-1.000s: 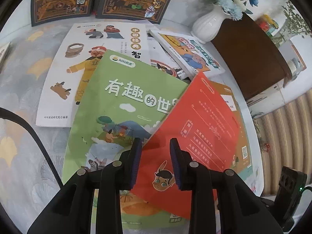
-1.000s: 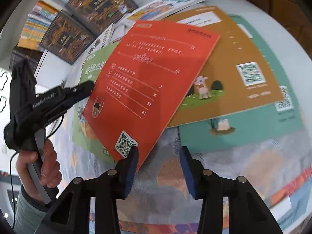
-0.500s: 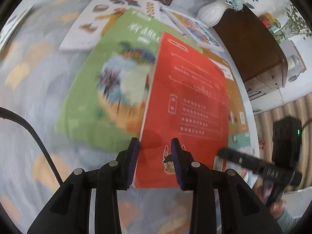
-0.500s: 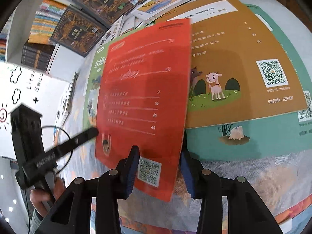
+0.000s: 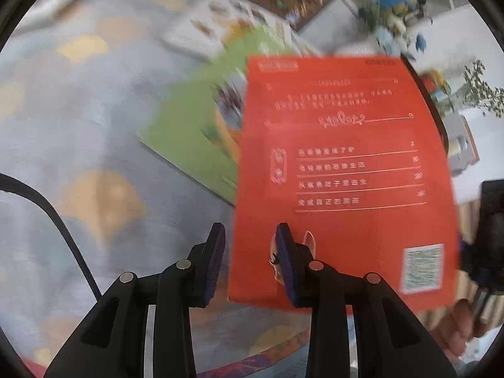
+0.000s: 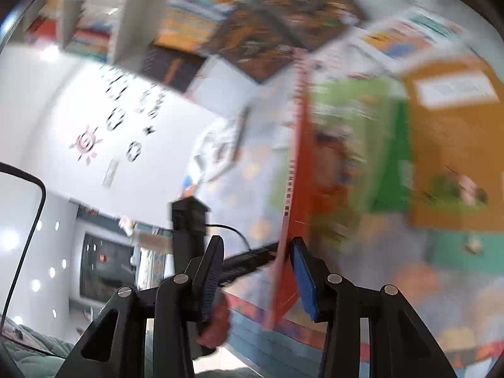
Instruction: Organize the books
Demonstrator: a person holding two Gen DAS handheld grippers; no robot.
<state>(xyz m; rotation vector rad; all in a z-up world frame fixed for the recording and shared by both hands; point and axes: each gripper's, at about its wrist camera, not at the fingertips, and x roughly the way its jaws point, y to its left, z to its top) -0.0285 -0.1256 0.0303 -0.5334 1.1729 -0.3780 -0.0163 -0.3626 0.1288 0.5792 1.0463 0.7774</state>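
Above the worktop: thin red softcover book (image 5: 343, 173), raised on edge, clear of the pale patterned cloth (image 5: 78, 126).
Right claw (image 6: 255, 245): narrow gap; the book stands edge-on between the pads, against one pad, apart from the other.
Left claw (image 5: 250, 233): narrow gap, nothing pinched; the book's lower corner lies just behind its fingers.
Support: what keeps the book up cannot be told.
Handling: probably light, floppy, with a slick cover; likely to sag or slip.
Hold: best near the spine, close to the lower edge.
Neighbours: green picture book (image 5: 195, 145) and ochre book (image 6: 453, 157), both flat on the worktop.
Room: bare cloth beside the green book; the worktop's near edge is close under the claws.
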